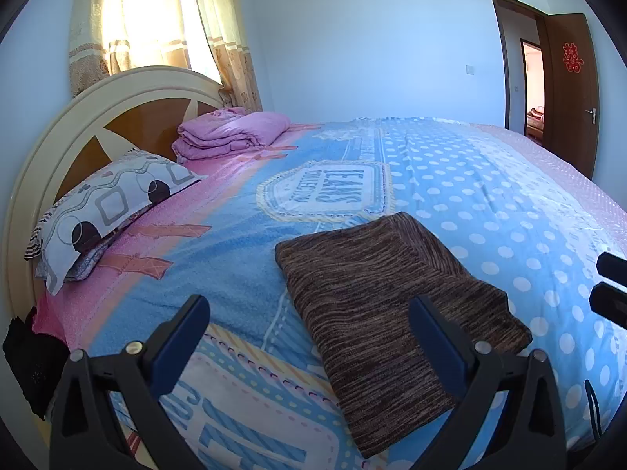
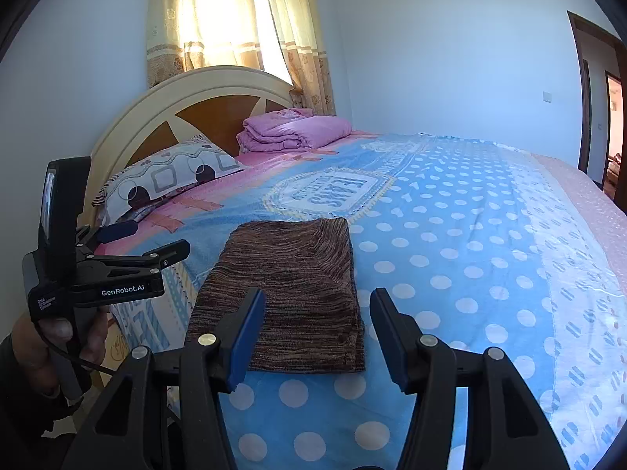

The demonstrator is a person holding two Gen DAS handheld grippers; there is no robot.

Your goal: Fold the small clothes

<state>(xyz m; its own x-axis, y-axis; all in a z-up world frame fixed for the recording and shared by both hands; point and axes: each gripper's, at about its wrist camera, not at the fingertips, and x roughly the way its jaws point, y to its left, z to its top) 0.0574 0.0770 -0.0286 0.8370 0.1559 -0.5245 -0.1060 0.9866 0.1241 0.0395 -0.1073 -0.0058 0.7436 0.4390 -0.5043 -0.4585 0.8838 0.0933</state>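
A brown striped knit garment (image 1: 395, 305) lies folded into a flat rectangle on the blue dotted bed cover (image 1: 490, 203). It also shows in the right wrist view (image 2: 290, 293). My left gripper (image 1: 309, 305) is open and empty, held above the garment's near left side. My right gripper (image 2: 317, 297) is open and empty, just above the garment's near edge. The left gripper also shows at the left of the right wrist view (image 2: 151, 237), held in a hand. The right gripper's fingertips (image 1: 611, 286) show at the right edge of the left wrist view.
A patterned pillow (image 1: 106, 207) and a folded pink quilt (image 1: 231, 133) lie by the headboard (image 1: 129, 117). A curtained window (image 1: 156, 19) is behind it. A brown door (image 1: 572, 90) stands open at the far right. Dark cloth (image 1: 31, 360) hangs at the bed's left edge.
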